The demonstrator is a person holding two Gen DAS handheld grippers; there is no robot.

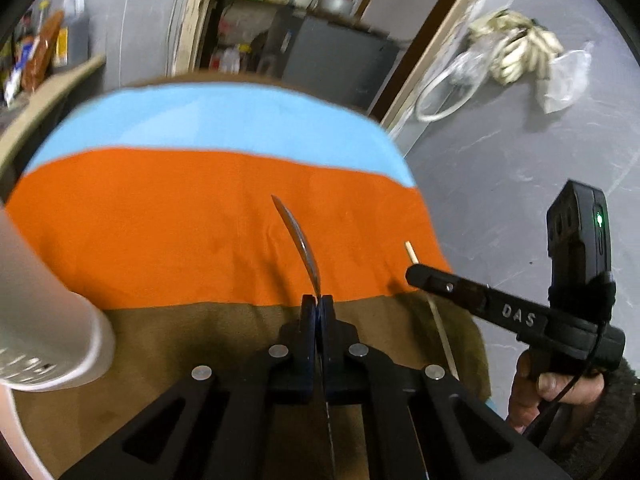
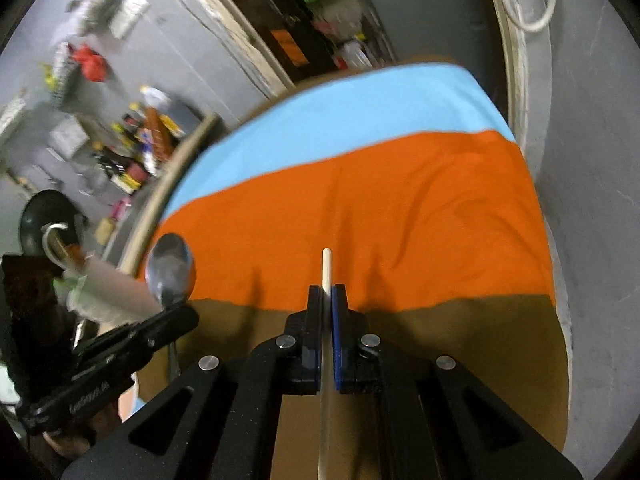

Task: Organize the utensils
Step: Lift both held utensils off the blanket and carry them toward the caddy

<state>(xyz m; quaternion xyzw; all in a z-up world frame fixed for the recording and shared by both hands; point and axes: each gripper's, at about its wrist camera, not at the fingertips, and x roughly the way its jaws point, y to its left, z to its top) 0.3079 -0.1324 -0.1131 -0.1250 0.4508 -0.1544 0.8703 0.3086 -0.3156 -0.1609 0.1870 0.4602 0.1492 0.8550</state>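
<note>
Spoon (image 1: 302, 246) pinched edge-on in the left gripper (image 1: 317, 304) | chopstick (image 2: 326, 270) clamped between the right gripper (image 2: 327, 300) pads | both held above the striped cloth (image 1: 160, 216) | white cylinder (image 1: 44, 304), likely the holder, at left | advice: keep both grips firm, carry level, lower handle-first, release only once seated.

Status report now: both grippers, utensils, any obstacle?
Left hand-held gripper shut on spoon. Right hand-held gripper shut on chopstick. Both above cloth. No obstacle seen.
</note>
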